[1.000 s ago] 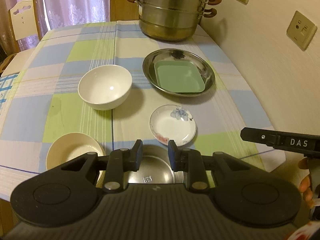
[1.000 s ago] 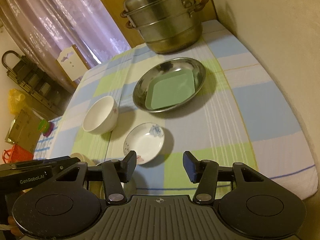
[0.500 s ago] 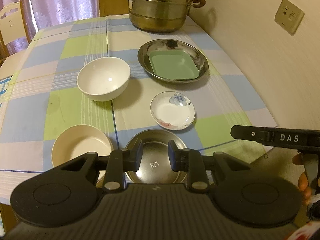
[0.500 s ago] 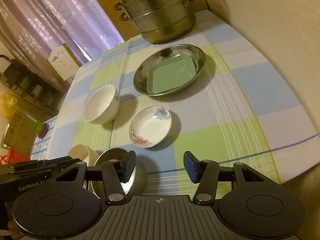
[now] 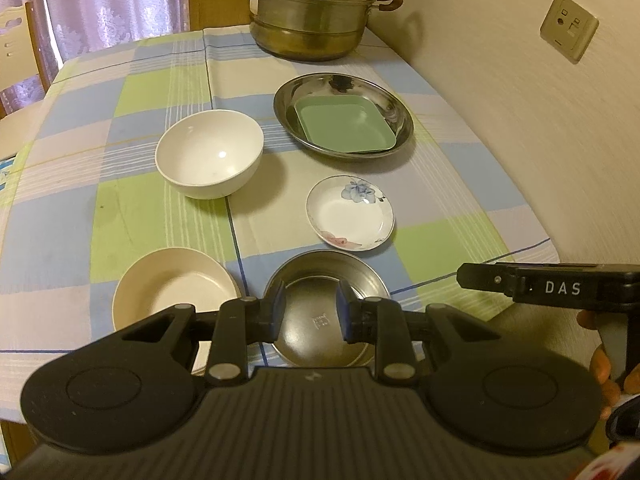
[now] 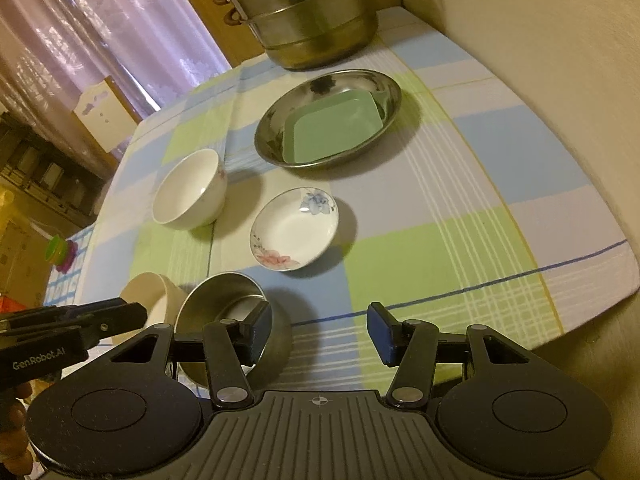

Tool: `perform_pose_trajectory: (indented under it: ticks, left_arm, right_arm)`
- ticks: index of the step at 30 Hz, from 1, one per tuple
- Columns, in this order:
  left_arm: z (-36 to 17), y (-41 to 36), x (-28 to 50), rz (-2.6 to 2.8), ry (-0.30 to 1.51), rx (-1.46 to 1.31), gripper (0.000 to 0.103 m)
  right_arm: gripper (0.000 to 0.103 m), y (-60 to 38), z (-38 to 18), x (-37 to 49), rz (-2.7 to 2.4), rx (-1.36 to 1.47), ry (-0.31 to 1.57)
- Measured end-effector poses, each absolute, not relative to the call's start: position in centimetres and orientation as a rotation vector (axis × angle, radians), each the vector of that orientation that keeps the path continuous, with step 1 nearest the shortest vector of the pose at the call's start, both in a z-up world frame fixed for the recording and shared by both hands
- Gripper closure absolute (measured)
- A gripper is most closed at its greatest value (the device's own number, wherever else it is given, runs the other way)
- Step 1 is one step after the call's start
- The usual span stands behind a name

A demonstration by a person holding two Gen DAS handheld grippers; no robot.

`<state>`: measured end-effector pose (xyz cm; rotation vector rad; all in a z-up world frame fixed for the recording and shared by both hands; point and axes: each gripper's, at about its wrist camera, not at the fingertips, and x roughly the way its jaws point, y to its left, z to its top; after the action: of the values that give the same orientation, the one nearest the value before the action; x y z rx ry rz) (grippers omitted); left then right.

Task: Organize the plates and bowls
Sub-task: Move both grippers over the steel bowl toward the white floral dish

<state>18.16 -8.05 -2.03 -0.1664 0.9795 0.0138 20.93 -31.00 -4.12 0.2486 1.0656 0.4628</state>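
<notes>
A green square plate (image 5: 345, 123) (image 6: 334, 131) lies inside a large steel dish (image 5: 396, 112) (image 6: 384, 84) at the back right. A white bowl (image 5: 209, 153) (image 6: 188, 190) stands left of it. A small flowered saucer (image 5: 350, 213) (image 6: 294, 229) sits mid-table. A cream bowl (image 5: 172, 286) (image 6: 150, 294) and a small steel bowl (image 5: 320, 280) (image 6: 218, 300) stand at the near edge. My left gripper (image 5: 310, 315) is open, empty, above the steel bowl. My right gripper (image 6: 320, 334) is open, empty, over the near edge beside the steel bowl.
A tall steel steamer pot (image 5: 312, 8) (image 6: 304, 12) stands at the table's back edge. The wall (image 5: 520, 100) runs close along the right side with a socket (image 5: 568, 27). A chair (image 5: 16, 48) stands at the far left. The checked tablecloth (image 6: 460, 200) covers the table.
Both grippers have drawn back toward the near edge and risen, so more of the table shows. No dish has moved. Both jaws kept their gaps.
</notes>
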Motion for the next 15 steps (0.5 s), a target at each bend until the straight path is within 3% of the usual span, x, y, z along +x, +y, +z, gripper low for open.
perform_pose_trajectory:
  ticks: [15]
  left_arm:
    - [-2.8,-6.6,19.9,-0.020,0.962,-0.142,0.079]
  right_arm:
    - [0.050,-30.9,-4.7,21.7,0.419,0.196,1.051]
